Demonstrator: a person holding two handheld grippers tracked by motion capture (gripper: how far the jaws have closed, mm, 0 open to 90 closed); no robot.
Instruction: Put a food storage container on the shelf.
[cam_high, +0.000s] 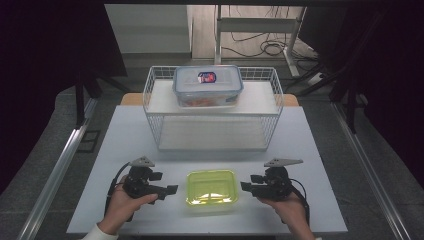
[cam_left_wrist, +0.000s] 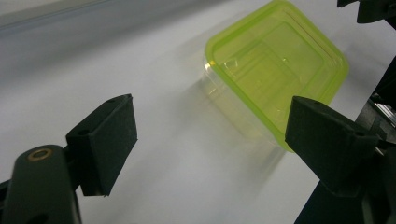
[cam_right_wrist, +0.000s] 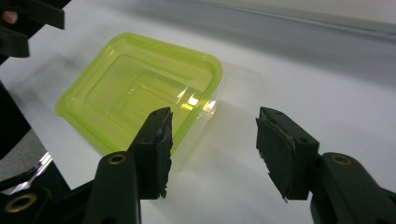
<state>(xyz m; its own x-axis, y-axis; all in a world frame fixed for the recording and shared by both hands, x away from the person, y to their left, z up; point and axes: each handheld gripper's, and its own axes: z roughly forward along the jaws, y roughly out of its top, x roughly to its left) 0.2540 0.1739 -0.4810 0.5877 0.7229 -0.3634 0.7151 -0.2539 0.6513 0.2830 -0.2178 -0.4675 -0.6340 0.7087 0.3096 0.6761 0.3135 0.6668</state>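
Observation:
A yellow-green plastic container (cam_high: 212, 187) with its lid on sits on the white table (cam_high: 125, 135) near the front edge, between my two hands. My left gripper (cam_high: 169, 190) is just left of it, open, jaws pointing toward it with nothing between them. In the left gripper view the container (cam_left_wrist: 280, 70) lies ahead and to the right of the open left gripper (cam_left_wrist: 210, 126). My right gripper (cam_high: 247, 186) is just right of the container, also open and holding nothing. The right gripper view shows the container (cam_right_wrist: 135, 93) ahead to the left of the open right gripper (cam_right_wrist: 212, 135).
A white wire basket (cam_high: 150, 102) stands upside down at the back of the table. A clear box with a blue-rimmed lid (cam_high: 208, 85) rests on top of it. A metal rail (cam_high: 60, 165) runs along the floor on the left.

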